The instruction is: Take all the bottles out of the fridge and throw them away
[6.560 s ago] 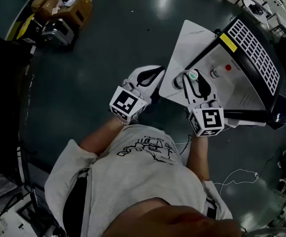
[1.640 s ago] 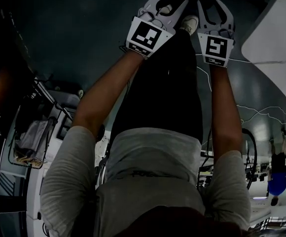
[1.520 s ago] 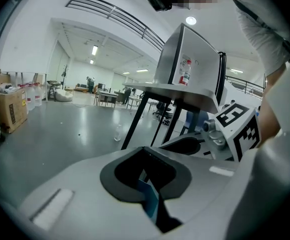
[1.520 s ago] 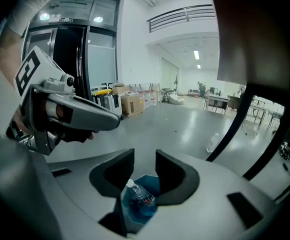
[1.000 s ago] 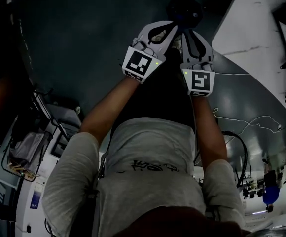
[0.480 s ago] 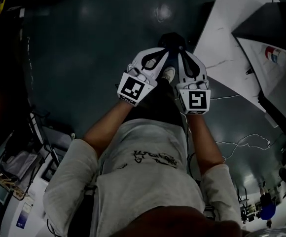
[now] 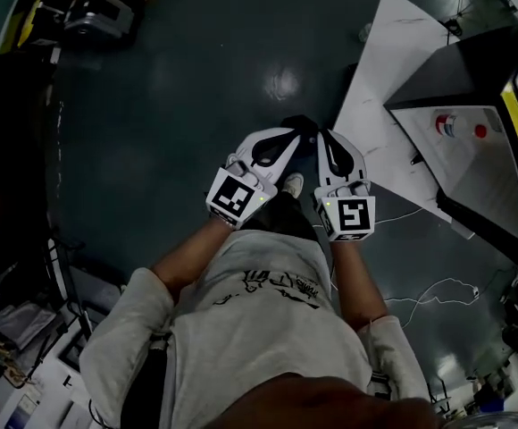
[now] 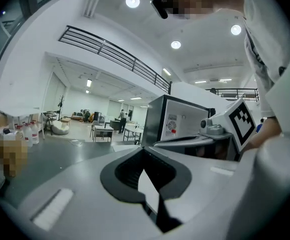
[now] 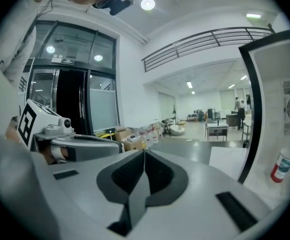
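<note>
Nearest, side by side and roughly level: left hand-held gripper (image 8: 145, 150) pressed together on nothing; right hand-held gripper (image 9: 144, 151) likewise empty, jaws just closed tip to tip. Looks like the gap between one bottle and the next, with nothing carried. Next: swing toward the right, spread one pair of jaws, then close them around a bottle's body. Farther off at the right, fridge (image 7: 460, 65) standing open: red-capped bottle (image 9: 284, 162) upright inside, second red cap (image 7: 480, 131) near it, both waiting to be taken out.
</note>
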`<state>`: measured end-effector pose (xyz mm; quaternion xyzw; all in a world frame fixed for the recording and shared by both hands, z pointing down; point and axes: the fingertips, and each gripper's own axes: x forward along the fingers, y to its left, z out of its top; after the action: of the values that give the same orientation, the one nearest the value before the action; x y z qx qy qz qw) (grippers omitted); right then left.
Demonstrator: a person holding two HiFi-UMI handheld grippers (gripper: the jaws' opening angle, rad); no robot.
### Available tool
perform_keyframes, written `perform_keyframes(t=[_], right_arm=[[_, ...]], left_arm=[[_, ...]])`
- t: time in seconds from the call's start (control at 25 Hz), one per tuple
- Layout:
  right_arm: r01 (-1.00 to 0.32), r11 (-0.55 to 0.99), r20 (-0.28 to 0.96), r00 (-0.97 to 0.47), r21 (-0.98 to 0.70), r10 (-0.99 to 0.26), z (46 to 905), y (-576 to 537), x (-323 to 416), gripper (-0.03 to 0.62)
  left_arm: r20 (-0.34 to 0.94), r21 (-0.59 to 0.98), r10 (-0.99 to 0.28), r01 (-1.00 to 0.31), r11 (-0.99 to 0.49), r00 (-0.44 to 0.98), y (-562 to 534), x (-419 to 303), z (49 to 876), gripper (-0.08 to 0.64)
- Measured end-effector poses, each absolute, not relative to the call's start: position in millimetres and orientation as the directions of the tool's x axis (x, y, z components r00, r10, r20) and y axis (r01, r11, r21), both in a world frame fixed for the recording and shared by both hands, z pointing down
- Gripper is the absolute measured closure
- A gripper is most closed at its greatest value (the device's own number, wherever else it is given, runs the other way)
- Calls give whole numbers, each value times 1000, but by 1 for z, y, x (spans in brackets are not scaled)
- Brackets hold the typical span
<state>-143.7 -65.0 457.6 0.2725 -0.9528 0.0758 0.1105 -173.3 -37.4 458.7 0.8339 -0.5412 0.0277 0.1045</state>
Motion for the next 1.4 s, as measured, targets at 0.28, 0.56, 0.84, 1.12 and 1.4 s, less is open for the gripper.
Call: perform_keyframes(t=[0.28,0.56,0.84,1.12,1.4], right_arm=[[-517,854,202,-843,-55,-498,393,-60,-140,580],[-508,860,210,-847,-50,-488,343,-50,-142,580],[-464,885,166,-875,-21,-455,311,-38,-143,581],[-455,890,164,-879,-11,-447,291,-26,-150,581],[-503,864,178,-850,9,-497,285,-24,-150,581]], left_arm=[[105,117,-889,-893,-434,446,-35,-167,394,551],[79,137,-892,-891,-432,445,-24,-168,343,551],[40,116,-887,-883,-454,461,-14,-166,314,551],[2,81,-885,-882,-464,466,-6,-173,295,551],[-6,84,-856,-853,-515,516,-6,-170,291,551]])
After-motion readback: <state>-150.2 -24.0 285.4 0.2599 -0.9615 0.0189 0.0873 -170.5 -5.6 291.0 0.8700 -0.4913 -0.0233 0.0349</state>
